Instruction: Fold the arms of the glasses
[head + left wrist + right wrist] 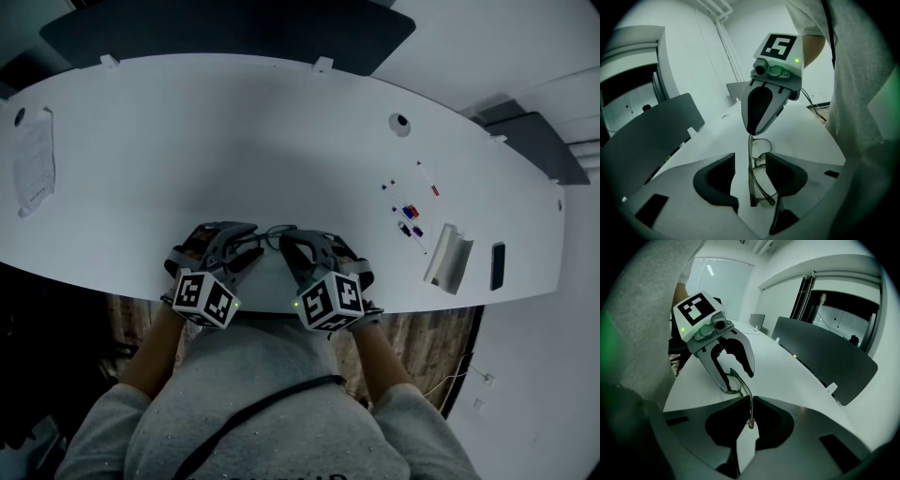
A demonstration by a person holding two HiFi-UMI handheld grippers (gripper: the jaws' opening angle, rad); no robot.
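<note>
Between parted left tongs (750,182) sit the glasses (752,164), gripped by right tongs (751,409).

worktop (281,131): one. glasses (751,164): one pair. claws: two, left claw (751,187) and right claw (749,420). marker cubes (204,298): two, one per claw. paper sheet (33,159): one. round holes (401,123) in the worktop: two. dark panels (234,28) past the far edge: two. pale curved holder (448,258): one. dark flat slab (498,265): one. small loose bits (410,214): several, too small to count.
</note>
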